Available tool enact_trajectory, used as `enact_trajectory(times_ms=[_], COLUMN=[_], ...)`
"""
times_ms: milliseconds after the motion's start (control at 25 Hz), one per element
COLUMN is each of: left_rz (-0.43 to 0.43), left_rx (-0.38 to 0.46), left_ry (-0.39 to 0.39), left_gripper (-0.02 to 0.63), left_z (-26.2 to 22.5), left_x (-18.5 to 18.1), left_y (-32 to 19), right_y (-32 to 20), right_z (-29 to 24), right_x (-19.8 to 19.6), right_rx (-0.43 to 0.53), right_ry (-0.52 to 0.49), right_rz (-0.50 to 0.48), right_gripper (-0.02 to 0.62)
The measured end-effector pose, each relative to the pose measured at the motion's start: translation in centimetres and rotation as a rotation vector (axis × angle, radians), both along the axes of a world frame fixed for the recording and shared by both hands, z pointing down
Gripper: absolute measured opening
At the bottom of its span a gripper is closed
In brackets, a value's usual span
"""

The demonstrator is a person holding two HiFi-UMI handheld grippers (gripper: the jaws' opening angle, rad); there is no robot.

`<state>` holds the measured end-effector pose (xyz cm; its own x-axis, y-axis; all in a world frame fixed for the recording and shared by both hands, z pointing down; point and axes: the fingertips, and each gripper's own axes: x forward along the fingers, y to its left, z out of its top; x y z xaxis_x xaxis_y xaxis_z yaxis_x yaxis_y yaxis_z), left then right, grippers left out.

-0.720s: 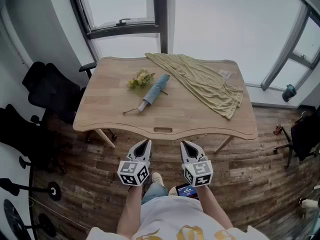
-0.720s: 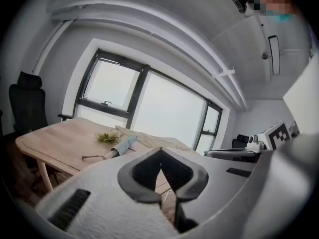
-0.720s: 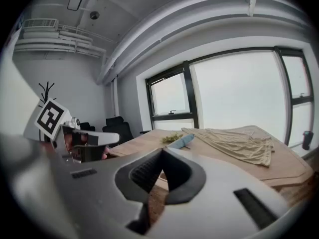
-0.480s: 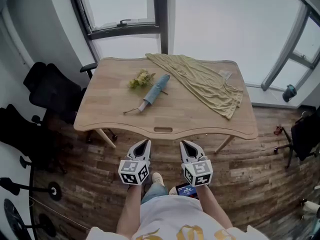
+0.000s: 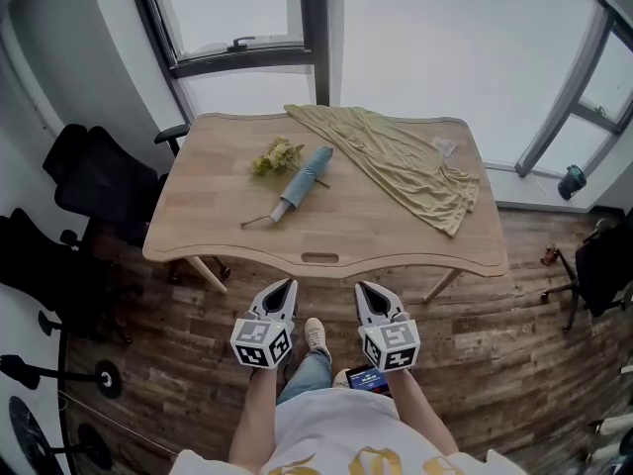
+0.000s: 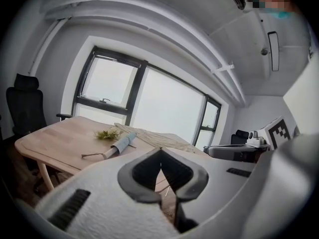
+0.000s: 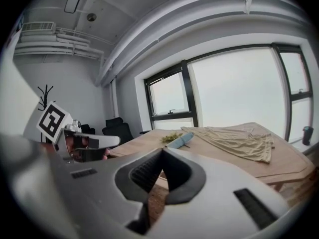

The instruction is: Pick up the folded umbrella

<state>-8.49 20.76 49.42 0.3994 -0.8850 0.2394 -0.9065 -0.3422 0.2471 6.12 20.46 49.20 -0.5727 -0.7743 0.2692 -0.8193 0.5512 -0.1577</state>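
Observation:
The folded umbrella (image 5: 299, 186), pale blue with a light handle and a thin strap, lies slantwise on the wooden table (image 5: 218, 240), left of centre; it also shows as the umbrella (image 6: 121, 143) and the umbrella (image 7: 180, 140). My left gripper (image 5: 288, 284) and right gripper (image 5: 362, 288) hang side by side in front of the table's near edge, well short of the umbrella. Both have their jaws shut with the tips meeting, left gripper (image 6: 160, 150) and right gripper (image 7: 162, 150), and nothing is between them.
A small bunch of yellow-green flowers (image 5: 276, 154) touches the umbrella's far end. An olive cloth (image 5: 406, 166) drapes over the table's right half. Black office chairs (image 5: 94, 176) stand to the left. Windows run behind the table. The person's foot (image 5: 316, 337) is on the wooden floor below.
The view has shifted slightly; both grippers sit a little lower in the head view. The person's foot has stepped forward. Nothing on the table has moved.

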Motion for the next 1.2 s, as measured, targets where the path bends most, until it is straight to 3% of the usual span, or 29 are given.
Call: enact_trajectory(times_ms=[240,880,1200], left_rz=[-0.004,0.035,0.085], left_rx=[0.005,-0.083,-0.112], left_ry=[0.048,0.004,-0.002], left_gripper=[0.020,0.020,0.020], left_z=[0.7,3.9,5.1], left_x=[-0.3,-4.8,-6.0], left_y=[-4.3,-27.0,-33.7], right_y=[-3.8,-24.9,-30.3], right_z=[1.5,3.9,5.1], right_x=[0.3,-3.7,-4.1], right_rx=[-0.029,-0.100,-0.125], right_ry=[0.011,0.063,0.066], right_rz=[0.026,0.078,0.148], right_gripper=[0.010,0.010,0.009])
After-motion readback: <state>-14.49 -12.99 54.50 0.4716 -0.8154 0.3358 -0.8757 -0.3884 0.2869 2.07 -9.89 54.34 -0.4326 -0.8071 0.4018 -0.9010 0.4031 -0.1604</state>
